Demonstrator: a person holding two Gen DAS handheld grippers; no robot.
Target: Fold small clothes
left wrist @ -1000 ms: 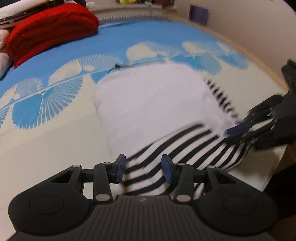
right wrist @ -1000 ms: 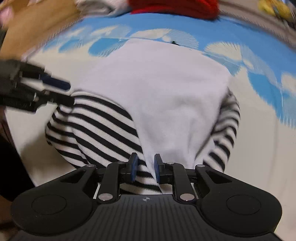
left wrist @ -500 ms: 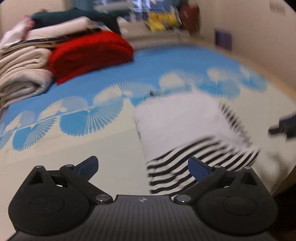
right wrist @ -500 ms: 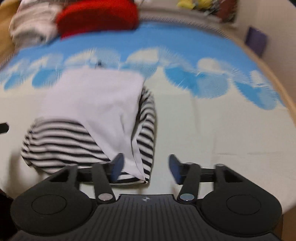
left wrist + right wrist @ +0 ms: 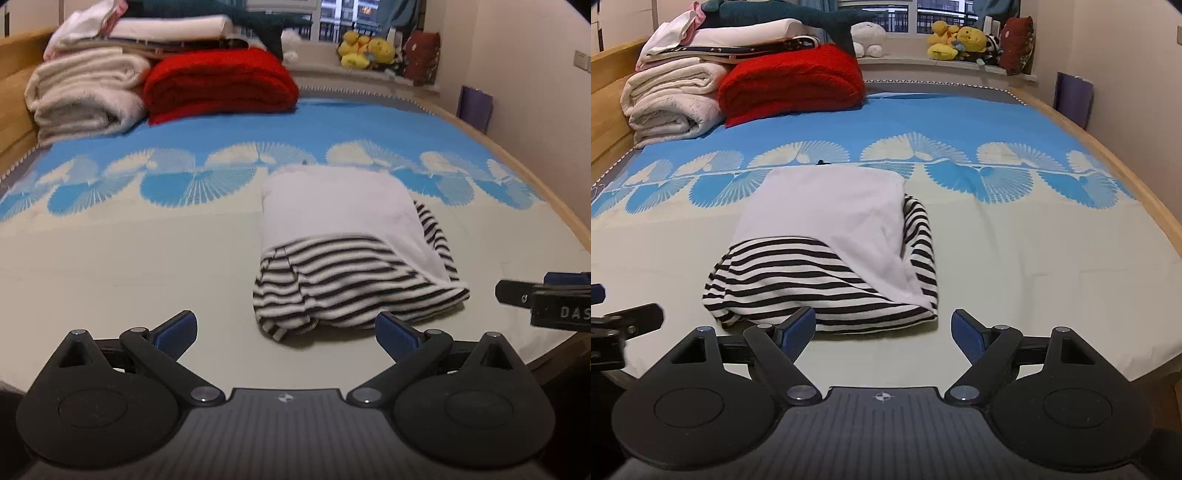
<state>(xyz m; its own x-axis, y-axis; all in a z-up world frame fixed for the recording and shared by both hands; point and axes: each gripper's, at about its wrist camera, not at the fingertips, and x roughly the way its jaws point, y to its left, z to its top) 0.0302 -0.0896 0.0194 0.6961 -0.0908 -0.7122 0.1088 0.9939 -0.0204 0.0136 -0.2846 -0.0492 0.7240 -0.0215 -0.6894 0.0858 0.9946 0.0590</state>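
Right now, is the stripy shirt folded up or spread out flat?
Folded: the stripy shirt lies in a compact bundle, striped sleeves tucked under its white panel.

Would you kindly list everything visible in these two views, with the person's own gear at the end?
Folded garment: one, white with black-and-white stripes, on the near cream part of the bed.
Bed cover: one, blue and cream with a fan pattern, under everything.
Red blanket: one, folded, far left.
Cream blankets: stack, far left corner, beside the red one.
Plush toys: several, mostly yellow, on the windowsill.
Purple board: one, against the right wall.
Left tongs: black with blue pads, wide open, empty.
Right tongs: same, opening, empty.
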